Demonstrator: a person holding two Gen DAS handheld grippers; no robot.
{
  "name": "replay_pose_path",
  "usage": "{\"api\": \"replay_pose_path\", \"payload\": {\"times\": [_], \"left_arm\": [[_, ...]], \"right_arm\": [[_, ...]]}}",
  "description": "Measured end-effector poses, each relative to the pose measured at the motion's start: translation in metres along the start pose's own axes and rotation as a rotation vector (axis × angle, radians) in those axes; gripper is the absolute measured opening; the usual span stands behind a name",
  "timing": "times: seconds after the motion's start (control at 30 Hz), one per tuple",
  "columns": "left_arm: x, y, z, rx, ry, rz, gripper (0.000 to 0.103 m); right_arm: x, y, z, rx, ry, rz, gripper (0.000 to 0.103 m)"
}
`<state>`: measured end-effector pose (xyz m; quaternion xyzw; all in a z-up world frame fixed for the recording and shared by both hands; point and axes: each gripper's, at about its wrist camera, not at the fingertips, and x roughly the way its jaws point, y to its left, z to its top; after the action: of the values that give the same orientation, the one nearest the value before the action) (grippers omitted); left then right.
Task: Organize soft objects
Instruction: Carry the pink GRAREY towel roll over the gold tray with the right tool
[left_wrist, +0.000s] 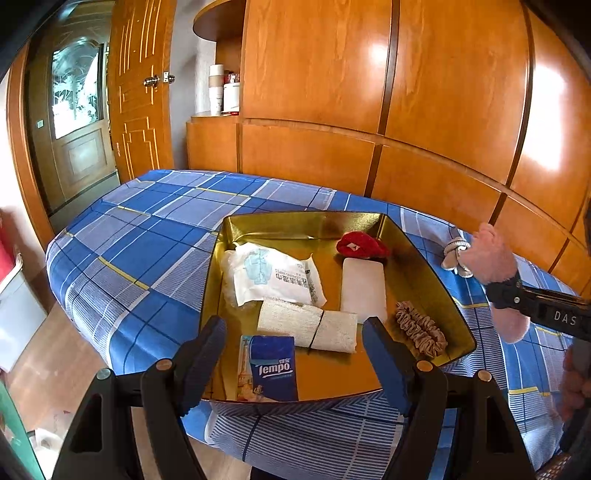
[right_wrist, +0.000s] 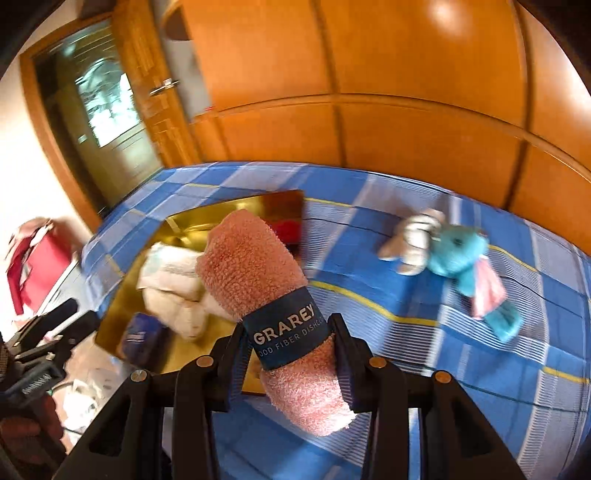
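Observation:
A gold tray (left_wrist: 436, 273) lies on the blue plaid cloth. Inside it are a white wipes pack (left_wrist: 277, 277), a rolled white cloth (left_wrist: 306, 325), a blue Tempo tissue pack (left_wrist: 271, 369), a white pad (left_wrist: 364, 291), a red soft item (left_wrist: 360, 245) and a beige scrunchie (left_wrist: 421, 328). My left gripper (left_wrist: 295, 363) hangs open over the tray's near edge, holding nothing. My right gripper (right_wrist: 288, 350) is shut on a rolled pink dishcloth (right_wrist: 251, 266) with a dark blue band, held above the cloth beside the tray (right_wrist: 192, 218). The same dishcloth (left_wrist: 491, 254) shows at the right in the left wrist view.
A small grey-white plush (right_wrist: 410, 243) and a teal and pink plush (right_wrist: 461, 258) lie on the cloth right of the tray. Wooden cabinets (left_wrist: 369, 92) stand behind the table. A door (left_wrist: 140, 85) is at the left. The table's left edge drops to the floor.

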<state>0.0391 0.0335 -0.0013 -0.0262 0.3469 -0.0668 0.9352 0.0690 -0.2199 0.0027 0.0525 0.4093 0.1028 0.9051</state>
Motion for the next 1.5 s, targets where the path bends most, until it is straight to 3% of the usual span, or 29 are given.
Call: {"api": "replay_pose_path", "payload": {"times": [0.43,0.83,1.07,1.5], "left_arm": [[0.006,0.035,-0.003,-0.081,0.011,0.051,0.077],[0.012,0.05,-0.008,-0.11,0.034,0.078,0.077],[0.015,0.047,-0.01,-0.097,0.045,0.081,0.077],[0.004,0.036,-0.007,-0.054,0.019,0.079,0.077]], "right_arm": [[0.047,0.073,0.0,-0.15,0.158,0.033,0.041],[0.12,0.089,-0.003,-0.089,0.337,0.018,0.039],[0.133,0.088,-0.01,-0.097,0.306,-0.083,0.037],[0.123,0.09,-0.029,-0.105,0.275,-0.077,0.039]]}}
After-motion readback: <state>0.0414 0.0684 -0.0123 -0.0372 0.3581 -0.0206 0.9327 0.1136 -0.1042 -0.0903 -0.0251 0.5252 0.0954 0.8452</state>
